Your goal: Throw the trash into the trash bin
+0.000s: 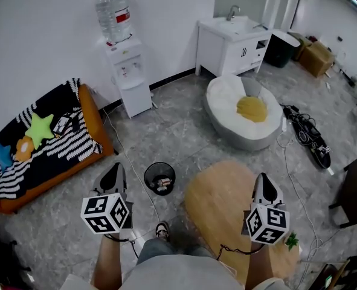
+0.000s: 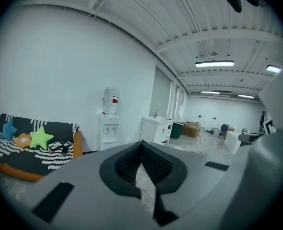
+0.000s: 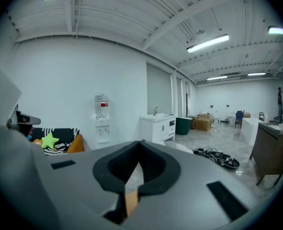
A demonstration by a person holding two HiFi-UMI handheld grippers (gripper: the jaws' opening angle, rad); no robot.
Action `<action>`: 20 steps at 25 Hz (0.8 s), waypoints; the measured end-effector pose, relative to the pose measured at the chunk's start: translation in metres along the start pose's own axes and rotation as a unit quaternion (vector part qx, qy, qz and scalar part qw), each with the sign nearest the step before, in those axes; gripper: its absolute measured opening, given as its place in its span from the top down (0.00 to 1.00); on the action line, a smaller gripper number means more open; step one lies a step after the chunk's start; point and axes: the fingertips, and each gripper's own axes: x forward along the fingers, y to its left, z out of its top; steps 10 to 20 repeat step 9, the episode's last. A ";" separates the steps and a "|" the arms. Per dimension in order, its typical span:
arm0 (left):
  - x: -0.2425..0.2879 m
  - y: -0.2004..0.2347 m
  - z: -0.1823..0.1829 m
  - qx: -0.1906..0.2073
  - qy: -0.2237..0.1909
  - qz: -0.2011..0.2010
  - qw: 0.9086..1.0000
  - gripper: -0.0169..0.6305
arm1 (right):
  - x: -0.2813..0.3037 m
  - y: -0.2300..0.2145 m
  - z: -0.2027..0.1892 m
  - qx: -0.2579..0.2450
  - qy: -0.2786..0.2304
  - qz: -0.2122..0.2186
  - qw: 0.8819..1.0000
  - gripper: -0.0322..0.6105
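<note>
Head view: high, looking steeply down at the floor. Both gripper views: low, facing level toward the far wall — all three share the water dispenser (image 1: 127, 77) (image 2: 110, 123) (image 3: 101, 121) and sink cabinet (image 1: 229, 47) (image 2: 155, 128) (image 3: 158, 127).

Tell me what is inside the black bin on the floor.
The bin holds a few pale and reddish scraps of trash. Anything beneath them is covered, and they are too small to identify.
</note>
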 end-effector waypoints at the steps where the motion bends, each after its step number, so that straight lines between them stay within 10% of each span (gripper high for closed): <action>1: 0.000 0.000 0.000 0.000 0.000 0.000 1.000 0.99 | 0.000 0.000 0.000 0.000 0.000 0.001 1.000 0.95; 20: -0.001 0.004 0.003 -0.003 -0.003 0.002 1.000 0.99 | -0.001 0.001 0.004 0.003 -0.001 0.002 1.000 0.95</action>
